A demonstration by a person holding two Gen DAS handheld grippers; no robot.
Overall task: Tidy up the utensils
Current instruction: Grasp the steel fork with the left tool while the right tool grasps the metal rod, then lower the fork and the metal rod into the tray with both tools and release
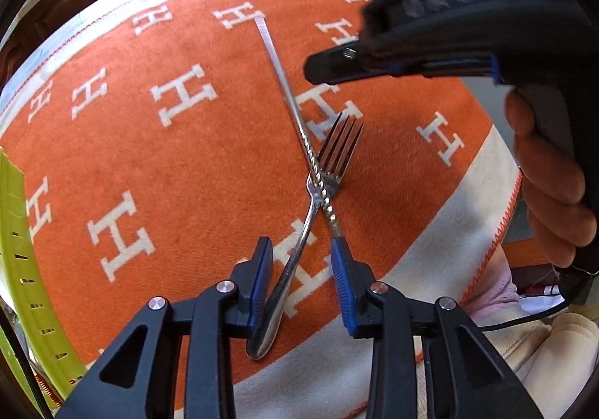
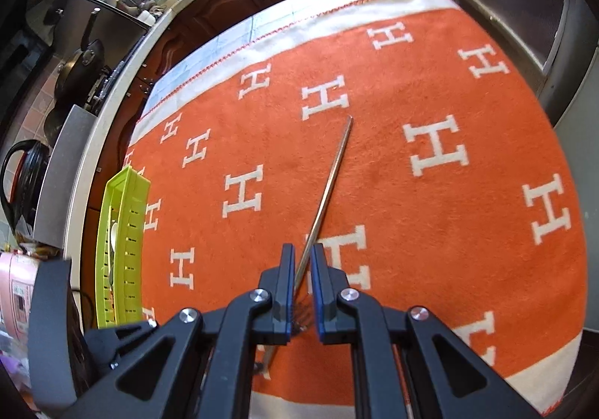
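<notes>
Seen from the left wrist, the left claw (image 1: 301, 262) points down at an orange blanket (image 1: 168, 157) patterned with white H letters, spread over the bench. Its blue-padded fingers (image 1: 262, 269) stand partly apart. A fork (image 1: 299, 232) lies on the blanket with its handle running between them: the rounded handle end sits beside the left pad and may touch it, while the right pad stands clear of the handle. The tines point away from the claw. A long metal chopstick (image 1: 284, 89) with a twisted section crosses over the fork's neck; its near end reaches the tip of the right finger and its far end lies well out on the blanket. The right claw (image 1: 310, 71) comes in from the upper right, held by a hand (image 1: 543, 187). A lime-green tray (image 1: 22, 269) sits at the left edge.

From the right wrist, the right claw (image 2: 299, 254) is nearly closed, its pads pinching a thin metal chopstick (image 2: 329, 187) that extends forward above the blanket (image 2: 449, 101). Fork tines (image 2: 301, 321) show dimly below, between the fingers. The green slotted tray (image 2: 123, 232) stands well to the left, at the blanket's edge.
</notes>
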